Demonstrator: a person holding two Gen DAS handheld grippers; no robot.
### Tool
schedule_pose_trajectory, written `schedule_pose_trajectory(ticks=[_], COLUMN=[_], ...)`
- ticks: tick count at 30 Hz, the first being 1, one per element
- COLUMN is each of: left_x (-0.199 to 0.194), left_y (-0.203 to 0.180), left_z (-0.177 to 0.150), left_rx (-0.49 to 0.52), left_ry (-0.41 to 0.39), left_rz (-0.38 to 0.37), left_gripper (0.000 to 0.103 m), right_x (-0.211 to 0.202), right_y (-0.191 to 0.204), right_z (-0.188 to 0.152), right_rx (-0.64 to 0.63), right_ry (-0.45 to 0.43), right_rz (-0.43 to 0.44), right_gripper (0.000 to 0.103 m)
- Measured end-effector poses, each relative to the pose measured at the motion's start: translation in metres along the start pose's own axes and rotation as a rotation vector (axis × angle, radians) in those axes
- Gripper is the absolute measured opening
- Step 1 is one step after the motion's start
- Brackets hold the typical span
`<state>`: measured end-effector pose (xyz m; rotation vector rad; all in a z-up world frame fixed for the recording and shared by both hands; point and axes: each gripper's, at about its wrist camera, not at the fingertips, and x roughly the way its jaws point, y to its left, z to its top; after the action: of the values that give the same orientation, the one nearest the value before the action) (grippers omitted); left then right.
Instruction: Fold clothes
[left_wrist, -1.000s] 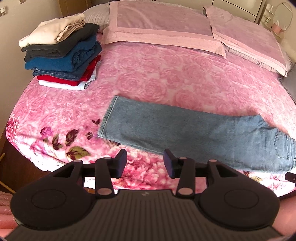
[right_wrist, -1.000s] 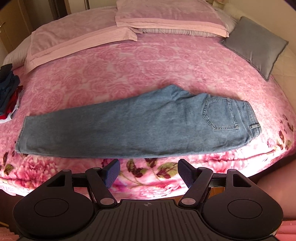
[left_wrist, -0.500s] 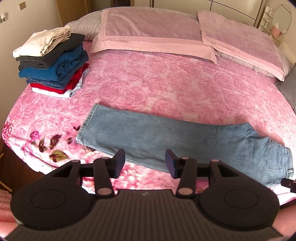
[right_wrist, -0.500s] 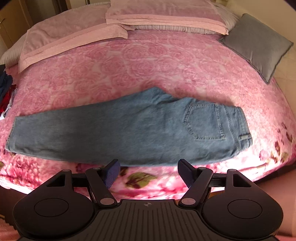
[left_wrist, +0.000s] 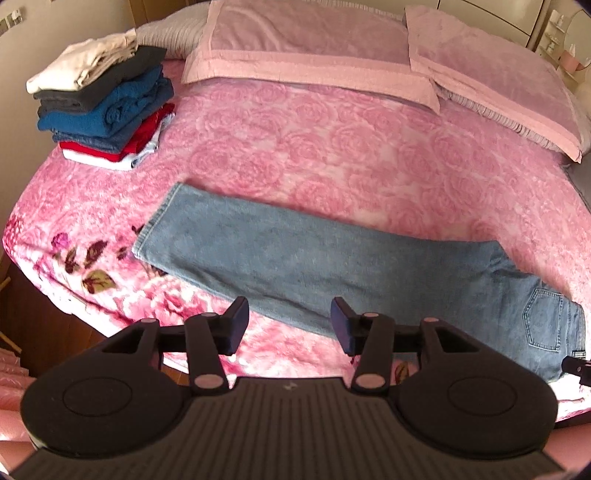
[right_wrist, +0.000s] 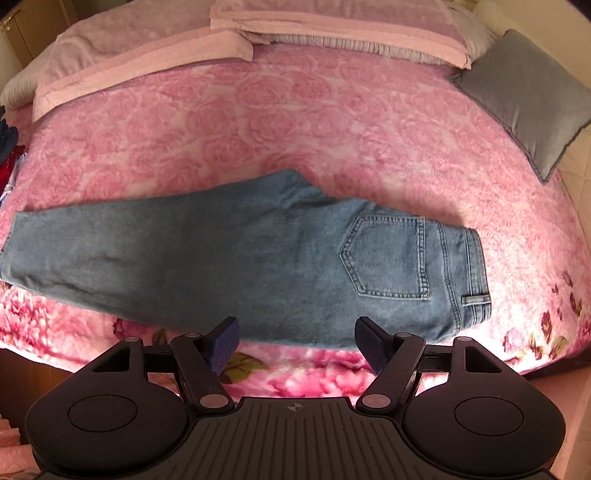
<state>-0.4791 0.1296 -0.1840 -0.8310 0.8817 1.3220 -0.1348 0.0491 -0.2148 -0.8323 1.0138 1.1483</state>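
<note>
Denim jeans (right_wrist: 229, 258) halved lengthwise, flat on bed (right_wrist: 332, 122), cross-folds left.
Left tongs (left_wrist: 289, 325) and right tongs (right_wrist: 295, 345) gaping, empty; folded stack (left_wrist: 107, 107) at 10 o'clock.

Pink rose-patterned bedspread (left_wrist: 332, 155) across whole bed. Two pink pillows (left_wrist: 306, 40) at head, side by side, edges touching. Grey cushion (right_wrist: 524, 99) near right edge, well apart from pillows. Small round mirror (left_wrist: 576, 51) beyond far right corner.
</note>
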Motion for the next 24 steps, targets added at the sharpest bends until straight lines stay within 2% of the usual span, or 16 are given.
schedule_pose_trajectory(ticks=[3, 10, 18, 21, 24], left_x=[0.009, 0.038, 0.106, 0.141, 0.173], left_y=[0.006, 0.051, 0.147, 0.183, 0.214], left_z=[0.0, 0.003, 0.01, 0.006, 0.0], left_rx=[-0.026, -0.106, -0.374, -0.465, -0.545], left_ry=[0.021, 0.006, 0.039, 0.068, 0.087], left_rz=[-0.021, -0.14, -0.228, -0.234, -0.243], left_gripper=[0.045, 0.045, 0.043, 0.043, 0.042], right_x=[0.006, 0.021, 0.047, 0.071, 0.092], right_y=[-0.001, 0.002, 0.017, 0.03, 0.034], right_z=[-0.001, -0.004, -0.006, -0.008, -0.012], right_rx=[0.006, 0.074, 0.215, 0.265, 0.375], right_ry=[0.02, 0.053, 0.072, 0.073, 0.051], right_rz=[0.0, -0.016, -0.08, -0.096, -0.088], right_gripper=[0.072, 0.072, 0.072, 0.072, 0.072])
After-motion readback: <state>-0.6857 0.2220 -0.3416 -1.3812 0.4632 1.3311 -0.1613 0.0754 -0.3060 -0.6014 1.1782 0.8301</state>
